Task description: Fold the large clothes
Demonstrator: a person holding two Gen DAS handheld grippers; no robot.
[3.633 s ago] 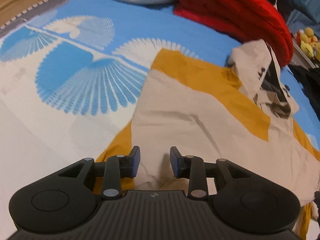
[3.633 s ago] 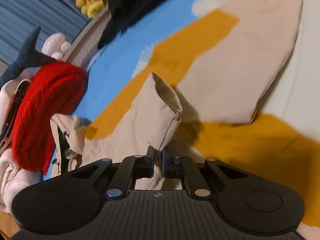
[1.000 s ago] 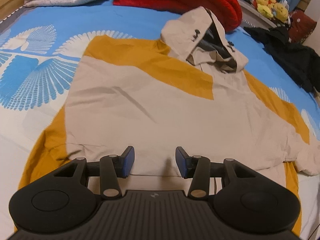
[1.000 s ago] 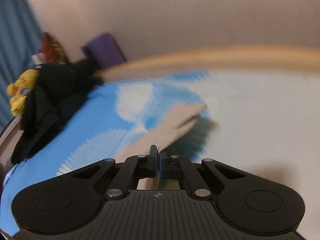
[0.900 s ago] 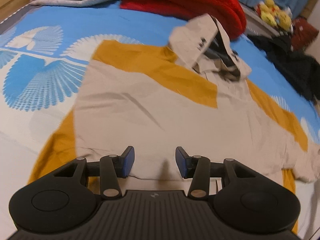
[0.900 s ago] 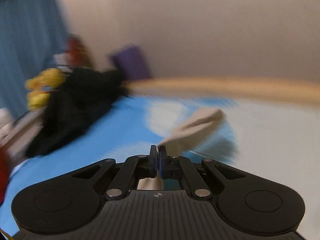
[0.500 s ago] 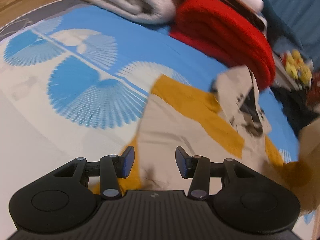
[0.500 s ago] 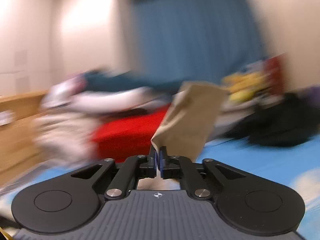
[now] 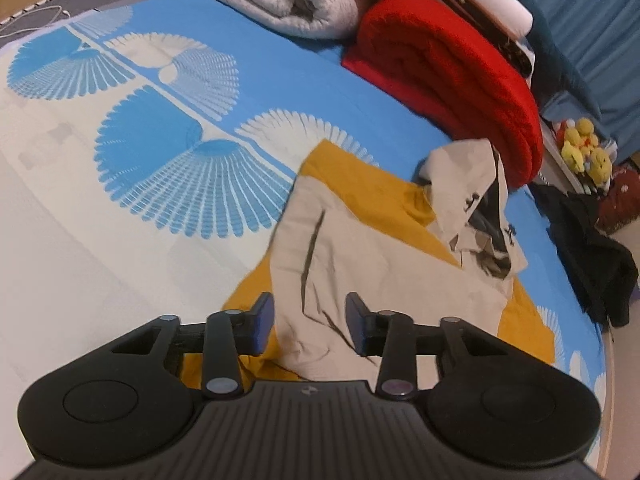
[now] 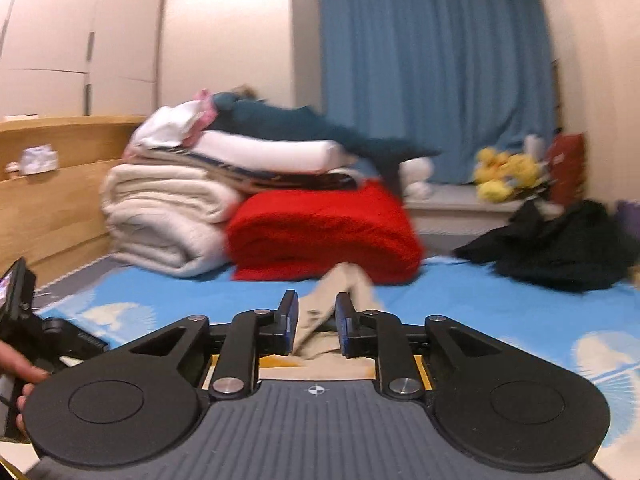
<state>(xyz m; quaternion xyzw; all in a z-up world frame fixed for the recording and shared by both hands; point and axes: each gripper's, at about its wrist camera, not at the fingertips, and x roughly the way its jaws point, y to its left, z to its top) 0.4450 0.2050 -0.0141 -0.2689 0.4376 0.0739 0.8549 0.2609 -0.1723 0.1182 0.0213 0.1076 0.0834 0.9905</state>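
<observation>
A beige and mustard hooded jacket [image 9: 360,264] lies on the blue and white bed sheet [image 9: 160,152], hood [image 9: 472,196] toward the red blanket. My left gripper [image 9: 310,322] hovers over the jacket's near left edge. Its jaws are closing, with a beige fold lying under the gap and neither pad pressing on it. In the right wrist view my right gripper [image 10: 316,316] points almost level across the bed. Its jaws are opening, and the beige sleeve end [image 10: 340,284] sits loose between the fingers [image 10: 289,312].
A red blanket [image 10: 320,232] and folded white quilts [image 10: 160,216] are stacked by the wooden headboard [image 10: 52,200]. A black garment [image 10: 560,244] and yellow plush toys [image 10: 504,176] lie to the right. A hand [image 10: 22,372] holds the other gripper at the left edge.
My right gripper swung up and across the bed with the sleeve end pinched, and its jaws have now parted. My left gripper shifted toward the jacket's left edge and its jaws narrowed slightly.
</observation>
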